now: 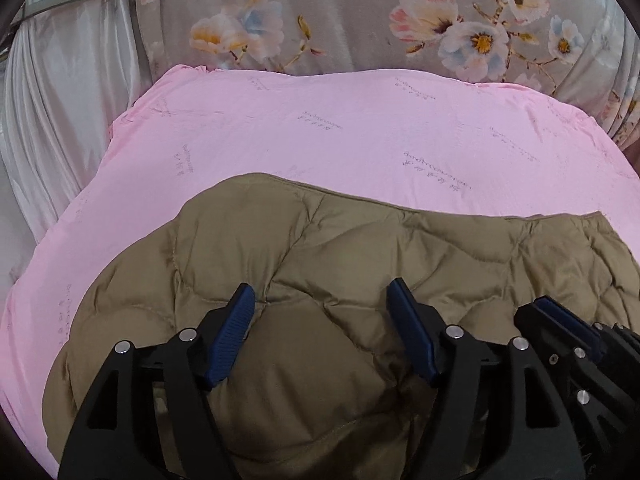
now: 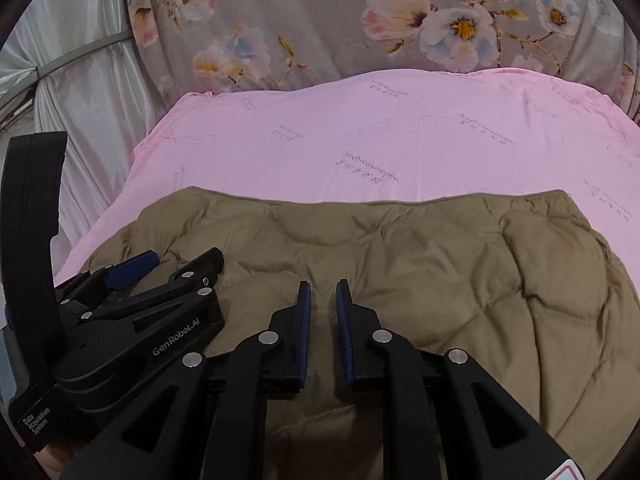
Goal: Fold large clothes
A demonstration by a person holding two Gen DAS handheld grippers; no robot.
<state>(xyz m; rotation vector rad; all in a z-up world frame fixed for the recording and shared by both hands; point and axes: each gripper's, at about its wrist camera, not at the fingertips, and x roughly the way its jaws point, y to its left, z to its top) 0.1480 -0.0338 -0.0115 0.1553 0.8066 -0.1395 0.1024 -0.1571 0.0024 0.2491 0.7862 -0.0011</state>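
Olive-brown quilted puffer jacket (image 1: 320, 248) lies spread on the pink sheet (image 1: 340, 128), near edge of the bed, close under both tools. Far edge runs fairly straight across; left side rounds off in a bulge. Padding is thick and springy, so a fold probably needs pressing down to hold.

Left gripper (image 1: 320, 332): jaws spread wide, nothing between them, blue pads (image 1: 230, 340) poised over a puffed panel of the jacket. Whether the tips touch the fabric I cannot tell. Wide spread likely suits taking a thick bite of padding.

Right gripper (image 2: 323, 328): jaws drawn nearly together, a narrow gap showing, no cloth visibly pinched. It sits just beside the left one, over the jacket's near middle.

Both tools side by side at the near edge suggests a two-point pick to carry that edge over.

Beyond the sheet: floral curtain (image 1: 360, 20) behind the bed, white satin drape (image 1: 68, 100) at left.
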